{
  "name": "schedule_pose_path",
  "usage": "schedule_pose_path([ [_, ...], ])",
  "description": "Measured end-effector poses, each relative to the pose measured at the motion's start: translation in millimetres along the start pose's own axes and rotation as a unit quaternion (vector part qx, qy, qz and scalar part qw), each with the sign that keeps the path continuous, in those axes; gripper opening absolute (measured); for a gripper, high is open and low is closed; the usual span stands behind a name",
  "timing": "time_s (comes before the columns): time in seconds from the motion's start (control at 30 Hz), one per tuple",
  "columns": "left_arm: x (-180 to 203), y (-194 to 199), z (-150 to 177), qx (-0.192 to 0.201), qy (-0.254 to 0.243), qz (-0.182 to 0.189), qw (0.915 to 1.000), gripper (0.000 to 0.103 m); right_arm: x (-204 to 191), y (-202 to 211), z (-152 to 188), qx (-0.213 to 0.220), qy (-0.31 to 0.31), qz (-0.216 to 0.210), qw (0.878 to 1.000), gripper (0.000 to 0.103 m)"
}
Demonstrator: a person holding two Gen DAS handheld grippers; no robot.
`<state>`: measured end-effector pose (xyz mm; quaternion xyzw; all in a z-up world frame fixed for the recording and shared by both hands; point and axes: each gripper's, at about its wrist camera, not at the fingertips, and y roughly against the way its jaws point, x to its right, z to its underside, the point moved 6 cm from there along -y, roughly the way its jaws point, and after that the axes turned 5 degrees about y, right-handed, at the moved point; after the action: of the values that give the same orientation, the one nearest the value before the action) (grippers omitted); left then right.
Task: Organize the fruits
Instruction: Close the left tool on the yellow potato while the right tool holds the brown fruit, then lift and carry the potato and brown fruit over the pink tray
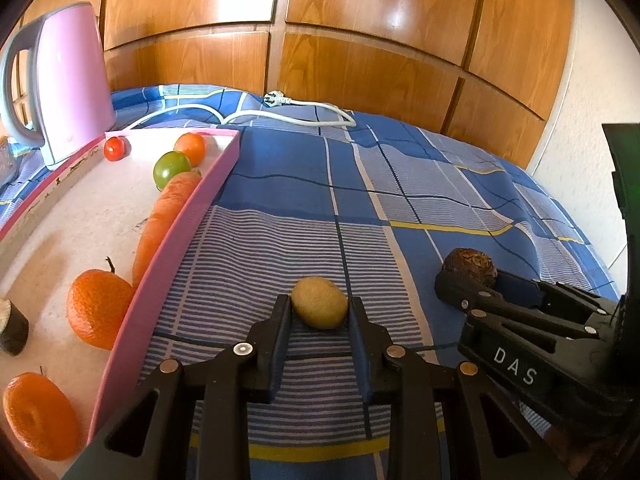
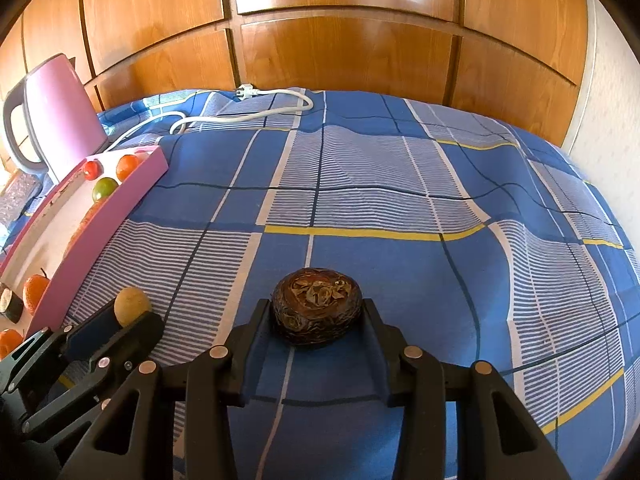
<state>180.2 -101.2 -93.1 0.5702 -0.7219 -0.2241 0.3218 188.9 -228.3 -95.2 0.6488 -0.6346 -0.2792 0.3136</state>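
Note:
A tan kiwi lies on the blue checked cloth, and my left gripper is shut on it, one pad on each side. To its right a dark brown wrinkled fruit rests on the cloth with my right gripper shut on it. Each wrist view shows the other pair too: the brown fruit and the kiwi. Left of the kiwi stands a pink-walled tray. It holds two oranges, a carrot, a green tomato, a red tomato and a mandarin.
A pink kettle stands behind the tray, and its white cord and plug trail along the far edge of the cloth. Wooden wardrobe doors close off the back. A dark cut piece lies at the tray's left edge.

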Motion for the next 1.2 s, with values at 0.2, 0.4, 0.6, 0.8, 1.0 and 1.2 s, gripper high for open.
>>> schedule_pose_path([
  [0.2, -4, 13, 2, -0.006, 0.005, -0.006, 1.0000, 0.028, -2, 6, 2, 0.000, -0.011, -0.021, 1.000, 0.044],
  [0.4, -10, 38, 0, 0.014, 0.007, -0.007, 0.9999, 0.028, -12, 24, 2, 0.022, -0.008, -0.041, 0.999, 0.044],
  [0.6, -20, 68, -7, 0.043, 0.019, -0.019, 0.9987, 0.028, -24, 42, 8, 0.034, -0.009, -0.058, 0.998, 0.044],
  [0.8, -38, 96, -14, 0.068, 0.036, -0.038, 0.9963, 0.028, -39, 55, 11, 0.036, -0.019, -0.082, 0.996, 0.044],
  [1.0, -60, 117, -19, 0.090, 0.049, -0.057, 0.9931, 0.028, -65, 67, 2, 0.044, -0.002, -0.104, 0.994, 0.044],
  [1.2, -85, 127, -21, 0.097, 0.063, -0.078, 0.9903, 0.028, -98, 75, -8, 0.048, 0.026, -0.133, 0.990, 0.044],
])
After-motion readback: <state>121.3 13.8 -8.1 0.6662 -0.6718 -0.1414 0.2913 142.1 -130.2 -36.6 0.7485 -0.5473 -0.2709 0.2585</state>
